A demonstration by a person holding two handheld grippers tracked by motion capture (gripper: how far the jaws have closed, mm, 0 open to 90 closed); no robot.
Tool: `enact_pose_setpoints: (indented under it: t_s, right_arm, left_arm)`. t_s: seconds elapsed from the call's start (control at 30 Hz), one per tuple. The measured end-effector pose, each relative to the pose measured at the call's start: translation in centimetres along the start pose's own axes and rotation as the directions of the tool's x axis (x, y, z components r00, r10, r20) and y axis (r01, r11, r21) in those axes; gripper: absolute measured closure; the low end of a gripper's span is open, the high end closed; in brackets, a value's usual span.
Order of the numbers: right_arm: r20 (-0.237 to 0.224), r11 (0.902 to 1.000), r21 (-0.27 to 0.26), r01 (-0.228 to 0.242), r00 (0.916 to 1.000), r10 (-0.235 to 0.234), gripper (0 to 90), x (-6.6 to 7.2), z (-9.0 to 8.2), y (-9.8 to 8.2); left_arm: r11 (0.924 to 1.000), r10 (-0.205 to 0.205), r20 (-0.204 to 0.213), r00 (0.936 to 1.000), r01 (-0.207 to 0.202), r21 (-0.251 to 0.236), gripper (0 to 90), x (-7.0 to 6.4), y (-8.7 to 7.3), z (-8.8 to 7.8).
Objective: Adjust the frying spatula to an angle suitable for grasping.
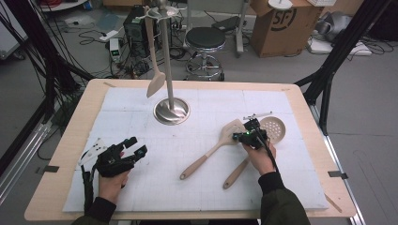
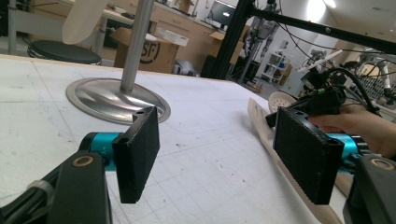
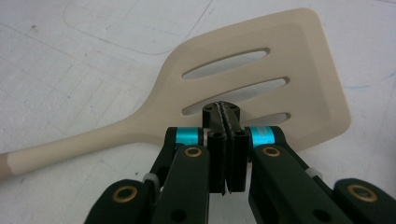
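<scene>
Slotted spatula (image 3: 261,79) lies flat on the white mat, right under my right claw (image 3: 226,140), whose jaws are pressed together with nothing between them; their tips sit over the near edge of the blade, by the lowest slot. I cannot tell whether they touch the blade or hang just clear of it. From the high view the slotted spatula (image 1: 213,150) runs on a diagonal: blade up toward the far right, wooden handle trailing back toward me and to the left. My right claw (image 1: 251,136) is at the blade end, so any grip there means parting the jaws first and straddling a thin flat edge, which I judge awkward; the neck, just left of the tips in the right gripper view, looks the better place.

My left claw (image 1: 133,152) rests well apart on the left of the bench (image 1: 70,140), jaws wide and empty, looking across toward the stand's round base (image 2: 116,98). It is the farther hand.

Crowding is on the right: a second utensil, the skimmer (image 1: 272,127), lies just beside the spatula on a near-parallel line, its handle close under my right wrist. Open mat lies to the left of the spatula's handle and between it and the utensil stand (image 1: 169,70), where a wooden turner (image 1: 155,79) already hangs. That is the clear lane for lifting, I think.
</scene>
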State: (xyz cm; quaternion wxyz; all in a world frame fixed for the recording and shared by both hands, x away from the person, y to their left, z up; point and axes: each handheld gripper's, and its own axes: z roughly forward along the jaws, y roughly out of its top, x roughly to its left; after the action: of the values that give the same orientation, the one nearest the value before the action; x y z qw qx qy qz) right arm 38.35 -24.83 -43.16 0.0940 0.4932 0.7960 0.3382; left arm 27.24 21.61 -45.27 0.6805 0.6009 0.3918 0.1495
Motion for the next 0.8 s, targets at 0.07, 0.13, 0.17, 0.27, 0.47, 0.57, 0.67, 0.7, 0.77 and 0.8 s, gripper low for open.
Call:
enact_pose_setpoints:
  t_s: [0.07, 0.13, 0.17, 0.27, 0.47, 0.57, 0.67, 0.7, 0.77, 0.8]
  right_arm:
    - [0.006, 1.0, -0.001, 0.008, 0.9999, -0.008, 89.6, 0.0, 0.1, 0.0]
    - [0.011, 0.9999, 0.003, 0.011, 0.9999, -0.011, 89.7, 0.1, 0.1, 0.0]
    - [0.013, 0.9999, 0.007, 0.01, 0.9999, -0.01, 89.7, 0.2, 0.2, 0.0]
    - [0.017, 0.9995, 0.029, 0.016, 0.9997, -0.016, 89.7, 0.6, 0.1, 0.0]
    - [0.01, 0.9992, 0.04, 0.006, 0.9999, -0.007, 89.8, 0.6, -0.3, -0.1]
    - [0.009, 0.9993, 0.038, 0.003, 1.0, -0.003, 89.8, 0.7, -0.4, -0.2]
    - [-0.009, 0.9966, 0.082, -0.002, 1.0, 0.002, 89.9, 0.8, -0.5, -0.3]
    - [-0.004, 0.9967, 0.08, 0.015, 0.9999, -0.015, 89.9, 0.9, -0.5, -0.4]
    - [0.007, 0.9979, 0.048, 0.042, 0.9991, -0.043, 89.9, 1.3, -0.7, -0.6]
    - [-0.012, 0.9983, 0.037, 0.045, 0.9989, -0.045, 89.9, 1.5, -0.8, -0.7]
  left_arm:
    - [1.0, 0.002, 0.0, 1.0, -0.002, -0.001, 32.1, 0.0, 0.0, 0.0]
    - [1.0, -0.001, 0.003, 1.0, 0.001, -0.001, 32.1, 0.0, 0.0, 0.0]
    - [1.0, 0.005, 0.001, 1.0, -0.005, 0.0, 32.1, 0.0, 0.0, -0.1]
    - [1.0, 0.0, 0.0, 1.0, 0.0, -0.003, 32.2, 0.0, 0.0, -0.1]
    - [1.0, 0.002, 0.004, 1.0, -0.002, 0.003, 32.1, 0.0, 0.0, 0.0]
    - [1.0, 0.002, 0.005, 1.0, -0.002, 0.001, 32.1, -0.1, 0.0, 0.0]
    - [1.0, -0.006, 0.011, 0.9999, 0.006, -0.001, 32.2, 0.0, 0.0, 0.0]
    - [1.0, -0.009, 0.011, 0.9999, 0.009, -0.003, 32.2, -0.1, 0.0, 0.0]
    - [1.0, -0.007, 0.012, 0.9999, 0.007, -0.004, 32.2, -0.1, 0.0, 0.0]
    - [1.0, -0.008, 0.011, 0.9999, 0.008, -0.004, 32.2, -0.1, 0.0, 0.1]
